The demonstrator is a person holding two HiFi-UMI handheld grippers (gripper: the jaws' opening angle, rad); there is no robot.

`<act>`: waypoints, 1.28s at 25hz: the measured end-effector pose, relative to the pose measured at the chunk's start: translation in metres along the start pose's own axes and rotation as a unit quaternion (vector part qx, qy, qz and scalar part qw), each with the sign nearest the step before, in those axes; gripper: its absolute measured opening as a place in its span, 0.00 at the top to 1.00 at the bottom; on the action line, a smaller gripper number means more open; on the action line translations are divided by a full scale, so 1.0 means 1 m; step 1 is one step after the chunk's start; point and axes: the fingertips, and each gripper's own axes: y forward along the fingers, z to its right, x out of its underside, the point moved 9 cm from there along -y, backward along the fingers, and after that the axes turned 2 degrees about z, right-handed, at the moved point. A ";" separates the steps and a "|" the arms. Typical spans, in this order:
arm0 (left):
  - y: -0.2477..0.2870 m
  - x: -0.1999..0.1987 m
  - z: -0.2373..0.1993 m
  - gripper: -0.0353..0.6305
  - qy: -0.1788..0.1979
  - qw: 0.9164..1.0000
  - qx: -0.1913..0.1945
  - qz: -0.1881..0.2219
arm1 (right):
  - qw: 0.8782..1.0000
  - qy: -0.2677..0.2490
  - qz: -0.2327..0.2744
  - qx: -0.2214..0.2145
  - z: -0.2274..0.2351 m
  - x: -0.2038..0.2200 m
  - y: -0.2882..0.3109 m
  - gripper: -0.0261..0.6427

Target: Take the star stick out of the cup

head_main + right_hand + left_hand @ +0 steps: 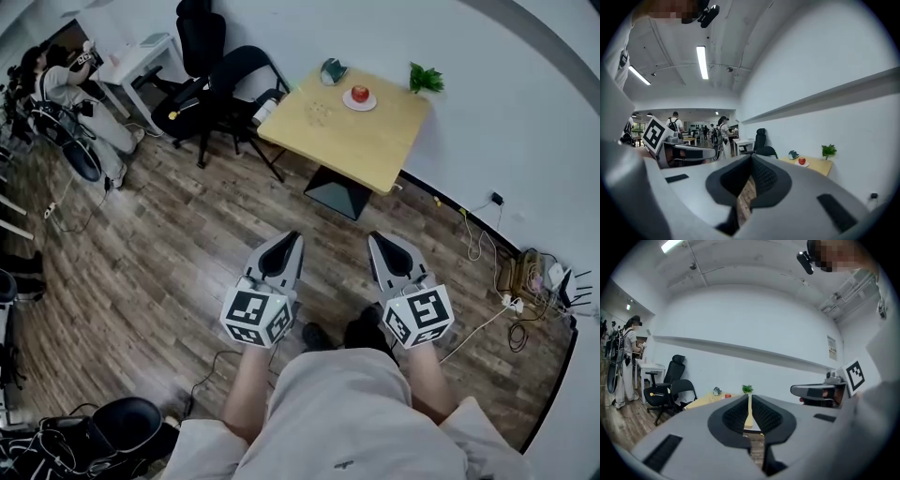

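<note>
Standing on a plank floor [169,272], well apart from the square wooden table [366,141] far ahead against the wall. Holding the left gripper [294,236] and right gripper [376,237] low and side by side, both aimed toward that table, each with jaws pressed together on nothing.

Going by the task, should find the cup on that tabletop. Possibly the small dark teal thing [333,70] at its far-left corner, left of the apple [360,94] and the plant [426,79], but too small to call. No star stick made out anywhere, so no telling its long axis. If there, lies far ahead of both tips, about midway between their lines, with neither plainly nearer.

Through the left gripper view, finds the table straight beyond the closed tips and half hidden by them. Through the right gripper view, finds it off to the right and unobstructed, teal thing just left of the apple.
</note>
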 end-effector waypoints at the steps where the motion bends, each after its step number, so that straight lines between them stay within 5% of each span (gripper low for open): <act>1: -0.002 0.000 0.000 0.91 0.001 1.000 0.001 0.001 | 1.000 0.003 0.000 0.001 -0.001 0.000 0.000 0.96; 12: -0.021 0.003 -0.012 0.91 -0.004 1.000 -0.022 0.009 | 1.000 -0.002 -0.015 -0.010 -0.014 0.006 0.007 0.95; 15: -0.016 0.003 -0.017 0.91 -0.004 1.000 -0.024 0.012 | 1.000 -0.006 -0.019 -0.011 -0.010 0.007 0.015 0.89; 32: 0.070 -0.012 -0.046 0.82 0.005 1.000 -0.029 0.001 | 0.999 0.002 -0.024 -0.024 0.058 0.002 0.082 0.80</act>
